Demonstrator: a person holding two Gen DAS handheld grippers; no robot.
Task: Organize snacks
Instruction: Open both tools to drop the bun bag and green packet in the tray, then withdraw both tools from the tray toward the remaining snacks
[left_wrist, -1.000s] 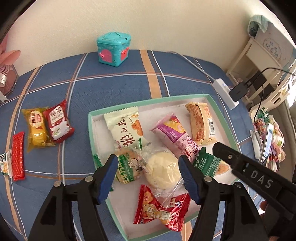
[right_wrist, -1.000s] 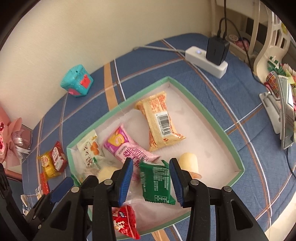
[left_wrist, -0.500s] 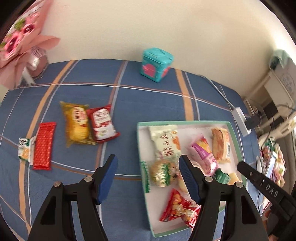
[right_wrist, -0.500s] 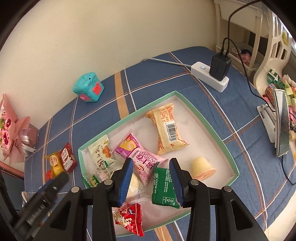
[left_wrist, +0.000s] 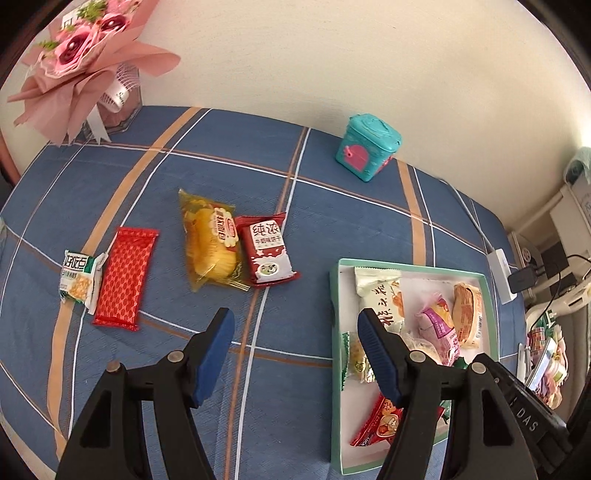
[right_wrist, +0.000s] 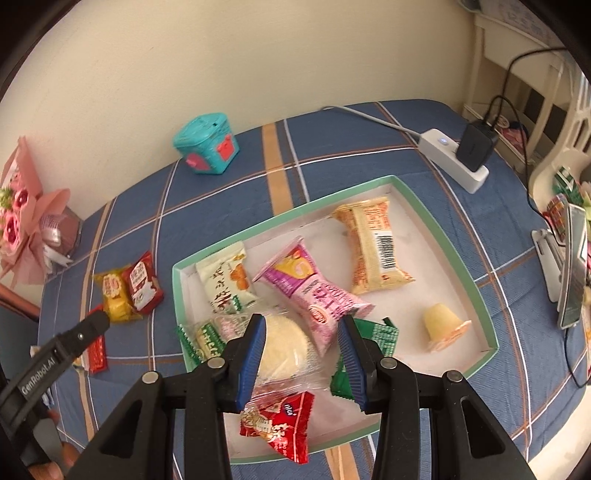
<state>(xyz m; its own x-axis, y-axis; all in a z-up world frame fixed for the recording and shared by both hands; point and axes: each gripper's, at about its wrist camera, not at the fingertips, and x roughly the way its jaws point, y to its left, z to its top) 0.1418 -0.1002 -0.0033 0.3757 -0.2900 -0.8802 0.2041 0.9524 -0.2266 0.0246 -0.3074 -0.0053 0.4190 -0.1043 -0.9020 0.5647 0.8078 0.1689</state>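
Observation:
My left gripper (left_wrist: 295, 332) is open and empty over the blue checked cloth, between the tray and the loose snacks. Those are a yellow cake packet (left_wrist: 212, 243), a dark red packet (left_wrist: 266, 251), a red bar (left_wrist: 123, 277) and a green-white packet (left_wrist: 79, 280). The green-rimmed tray (right_wrist: 417, 210) holds several snacks, among them a pink packet (right_wrist: 314, 288), an orange packet (right_wrist: 373, 243), a jelly cup (right_wrist: 441, 325) and a red packet (right_wrist: 280, 421). My right gripper (right_wrist: 301, 332) hovers above the tray over a round cake (right_wrist: 284, 350), its jaws narrowly open with nothing gripped.
A teal toy box (left_wrist: 367, 153) stands by the wall and a pink bouquet (left_wrist: 85, 55) at the far left corner. A white power strip (right_wrist: 450, 162) with a black charger lies behind the tray. A phone on a stand (right_wrist: 572, 266) is at the right table edge.
My left gripper has swung left, from above the tray's snacks to over the cloth near the loose packets. The right gripper has drawn back a little from the tray. Neither jaw gap changed.

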